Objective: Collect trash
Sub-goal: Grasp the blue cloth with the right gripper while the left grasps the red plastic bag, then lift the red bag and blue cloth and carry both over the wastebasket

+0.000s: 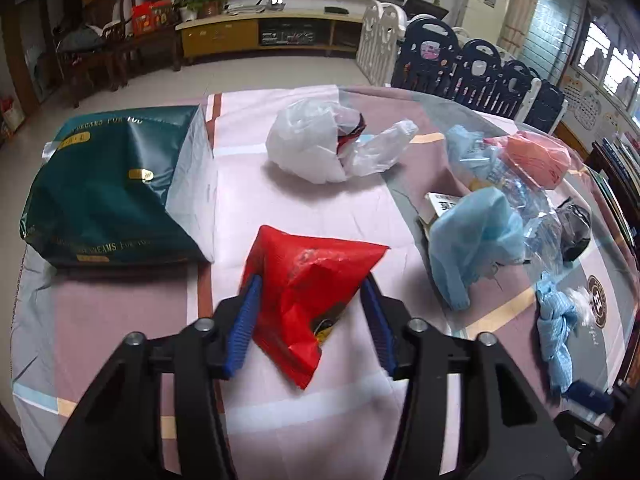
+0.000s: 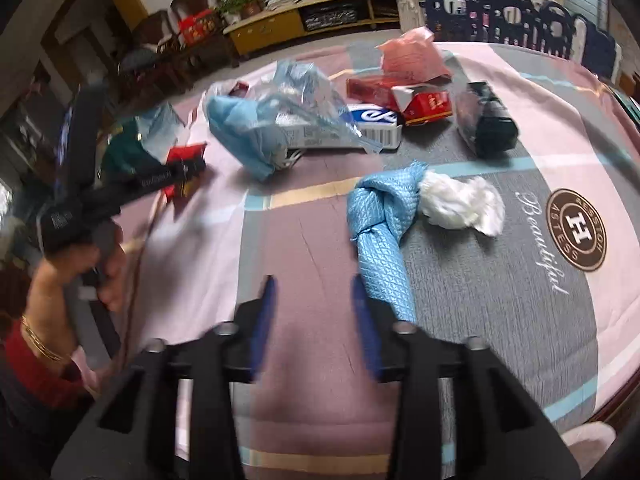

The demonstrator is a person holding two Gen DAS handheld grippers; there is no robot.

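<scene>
My left gripper [image 1: 310,296] is open, its blue fingers on either side of a red plastic bag [image 1: 308,284] lying on the table, apart from it. A white plastic bag [image 1: 316,144] lies further back, and a dark green bag [image 1: 108,188] at the left. My right gripper [image 2: 314,300] is open and empty above the cloth. A knotted blue cloth [image 2: 380,216] with a white crumpled wad [image 2: 460,200] lies just right of its right finger. The left gripper [image 2: 120,184] also shows in the right wrist view, by the red bag [image 2: 186,154].
A tablecloth [image 1: 320,420] covers the table. Blue plastic wrappers [image 2: 256,136], red cartons [image 2: 400,96], a white box [image 2: 344,132], a pink bag [image 2: 412,56] and a black object [image 2: 488,120] lie at the back. A playpen fence [image 1: 472,64] stands beyond the table.
</scene>
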